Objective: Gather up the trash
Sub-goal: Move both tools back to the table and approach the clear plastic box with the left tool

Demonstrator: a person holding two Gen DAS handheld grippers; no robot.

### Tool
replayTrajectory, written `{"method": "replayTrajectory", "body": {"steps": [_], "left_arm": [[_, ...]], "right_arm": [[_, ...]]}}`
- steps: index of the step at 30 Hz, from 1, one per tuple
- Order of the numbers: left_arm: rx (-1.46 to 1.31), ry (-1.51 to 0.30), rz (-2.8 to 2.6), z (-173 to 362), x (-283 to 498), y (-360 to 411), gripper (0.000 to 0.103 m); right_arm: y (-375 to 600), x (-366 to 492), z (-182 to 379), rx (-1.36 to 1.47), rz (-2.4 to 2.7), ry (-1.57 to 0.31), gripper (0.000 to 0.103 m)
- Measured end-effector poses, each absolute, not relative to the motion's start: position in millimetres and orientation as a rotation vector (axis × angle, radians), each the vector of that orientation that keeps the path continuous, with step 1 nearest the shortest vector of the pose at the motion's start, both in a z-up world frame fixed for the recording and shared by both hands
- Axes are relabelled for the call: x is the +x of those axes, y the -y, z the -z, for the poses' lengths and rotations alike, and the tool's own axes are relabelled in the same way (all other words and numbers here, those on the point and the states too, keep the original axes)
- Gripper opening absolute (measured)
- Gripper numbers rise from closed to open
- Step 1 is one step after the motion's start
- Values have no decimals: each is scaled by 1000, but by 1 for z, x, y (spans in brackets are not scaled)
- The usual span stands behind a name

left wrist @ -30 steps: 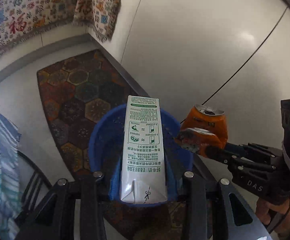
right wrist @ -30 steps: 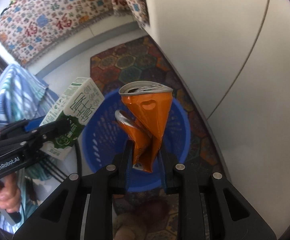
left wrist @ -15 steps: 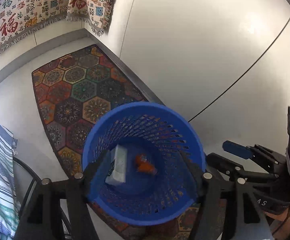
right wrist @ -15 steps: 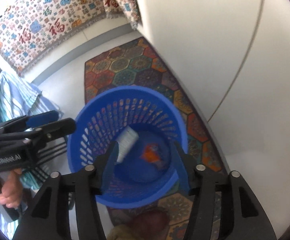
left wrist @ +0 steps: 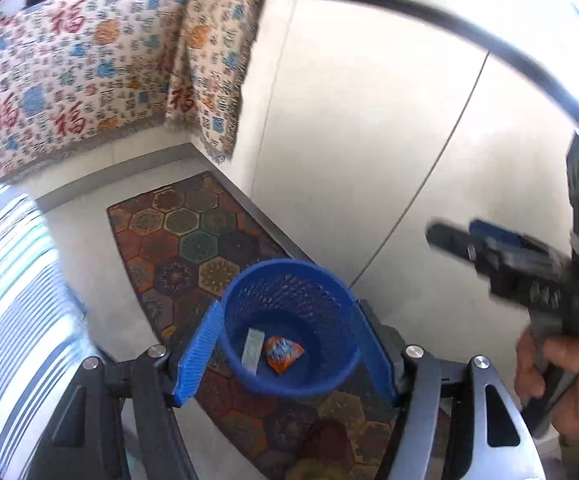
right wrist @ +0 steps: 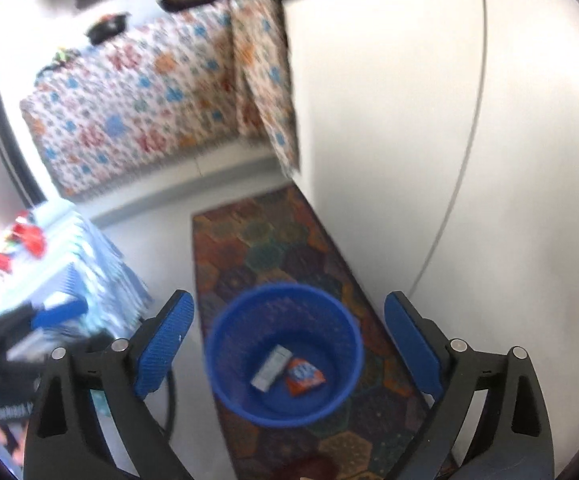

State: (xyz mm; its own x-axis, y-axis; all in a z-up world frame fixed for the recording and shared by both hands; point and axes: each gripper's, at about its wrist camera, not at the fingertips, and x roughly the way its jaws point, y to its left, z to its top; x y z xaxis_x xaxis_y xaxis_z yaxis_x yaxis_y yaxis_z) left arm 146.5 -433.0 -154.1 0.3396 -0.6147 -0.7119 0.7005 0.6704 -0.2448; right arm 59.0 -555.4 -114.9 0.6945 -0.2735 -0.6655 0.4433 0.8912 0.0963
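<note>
We look down from both of our grippers onto a pale floor [left wrist: 89,240] beside tall white cabinet doors [left wrist: 369,140], with a patterned cloth [left wrist: 69,80] of red characters and blue and orange motifs draped over a counter at the far end. To our left sits a surface covered in blue-and-white striped fabric [left wrist: 13,300]. A long rug [left wrist: 193,240] of coloured hexagons runs along the foot of the cabinets, and on it stands the blue perforated basket [left wrist: 321,280], upright and round. Our left gripper [left wrist: 289,350] has its blue-padded jaws spread wide with nothing between them, the basket showing below in the gap. Our right gripper [right wrist: 285,344] is likewise spread wide and empty, its pads framing the basket from above; in the left wrist view it appears off to the right, held in a hand [left wrist: 561,376], though blurred there. At the bottom of the basket lie the two pieces of trash: the milk carton [right wrist: 271,368], on its side and pale grey-white, and just beside it the crushed orange can [right wrist: 303,376], which may touch the carton, though we cannot tell for sure.
</note>
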Motion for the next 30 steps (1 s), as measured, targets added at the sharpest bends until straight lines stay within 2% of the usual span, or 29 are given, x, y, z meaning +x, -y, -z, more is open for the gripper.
{"method": "replayTrajectory", "body": {"steps": [3,6,9,10,15,25,30], "left_arm": [[130,-905,885,134,121,393,68],[166,-853,839,117,95,350,70],[199,-770,763,105,76,303,88],[201,-752,741,103,72,288,90],[182,-721,618,103,65,220,90],[113,-821,265,150,98,94,90],[-20,-881,117,164,124,44,90]], "right_arm": [[520,59,86,241,360,-651,100],[478,63,68,219,291,-624,101],[432,71,59,202,227,-612,101],[418,74,58,200,209,-612,102],[349,92,65,185,110,-618,102],[241,141,108,132,-39,-650,102],[213,154,132,93,-106,-657,101]]}}
